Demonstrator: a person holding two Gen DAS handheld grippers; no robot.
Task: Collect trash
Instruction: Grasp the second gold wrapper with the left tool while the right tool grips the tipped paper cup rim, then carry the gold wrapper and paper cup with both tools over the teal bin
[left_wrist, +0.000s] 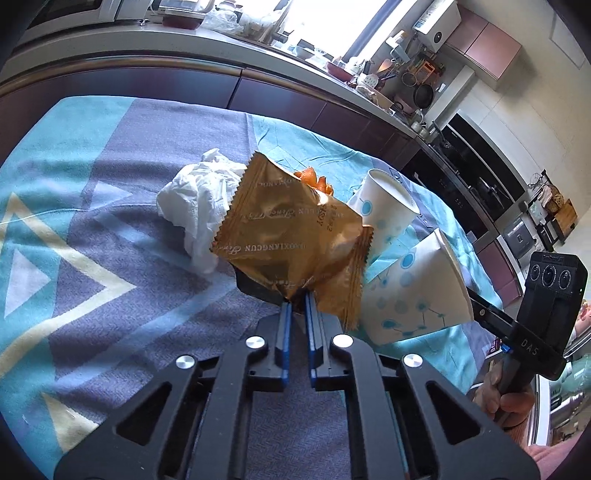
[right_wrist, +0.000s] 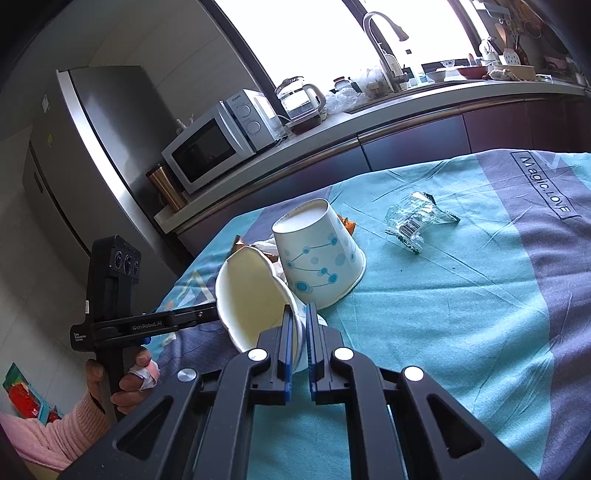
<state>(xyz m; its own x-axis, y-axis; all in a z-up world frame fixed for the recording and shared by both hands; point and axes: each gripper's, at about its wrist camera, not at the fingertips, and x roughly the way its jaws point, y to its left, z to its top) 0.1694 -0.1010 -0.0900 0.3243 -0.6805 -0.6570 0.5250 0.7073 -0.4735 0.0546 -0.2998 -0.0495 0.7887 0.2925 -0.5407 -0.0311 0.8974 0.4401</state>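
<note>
My left gripper (left_wrist: 298, 303) is shut on the lower corner of a gold snack wrapper (left_wrist: 291, 236), which stands up in front of it over the cloth. Behind the wrapper lie a crumpled white tissue (left_wrist: 199, 203) and some orange scraps (left_wrist: 314, 181). My right gripper (right_wrist: 300, 314) is shut on the wall of a tilted paper cup (right_wrist: 251, 295) with blue dots, one finger inside and one outside. The same cup (left_wrist: 410, 295) shows at the right of the left wrist view. A second paper cup (right_wrist: 317, 254) stands upside down just beyond it.
A clear plastic wrapper with a barcode (right_wrist: 413, 221) lies on the teal and grey tablecloth (right_wrist: 461, 314) to the right. A hand in a pink sleeve (right_wrist: 129, 384) holds the left tool. Behind the table runs a kitchen counter with a microwave (right_wrist: 221, 136).
</note>
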